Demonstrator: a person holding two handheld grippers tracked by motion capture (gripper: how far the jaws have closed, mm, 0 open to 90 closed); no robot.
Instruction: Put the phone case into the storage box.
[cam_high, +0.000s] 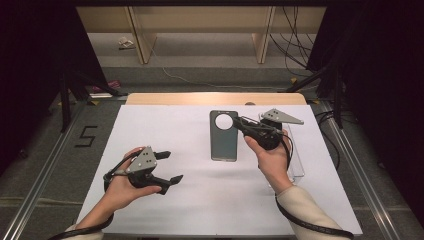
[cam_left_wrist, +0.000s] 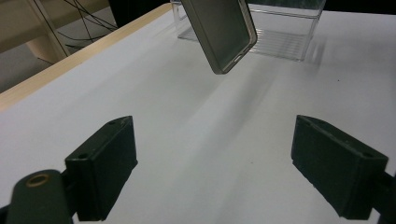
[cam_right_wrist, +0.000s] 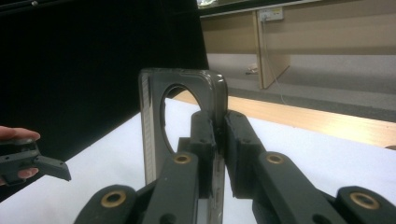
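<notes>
From where I stand, the left gripper (cam_high: 167, 167) hovers low over the white table (cam_high: 150, 210) at the near left, its jaws spread wide apart and holding nothing. To its right, the dark phone case (cam_high: 223, 140) with the round camera cut-out hangs above the middle of the table, lifted clear of the surface. The right gripper (cam_high: 239, 121) has its jaws clamped together on the case's edge beside that cut-out, as the right gripper view shows plainly (cam_right_wrist: 217, 126). Just beyond the right hand sits a clear plastic box (cam_high: 297, 165).

I judge this a hand-over or a reorienting hold. To do it well, the right hand should keep the case steady and level, since the thin wall could twist in such a narrow pinch. The left should close squarely on the lower edge.
</notes>
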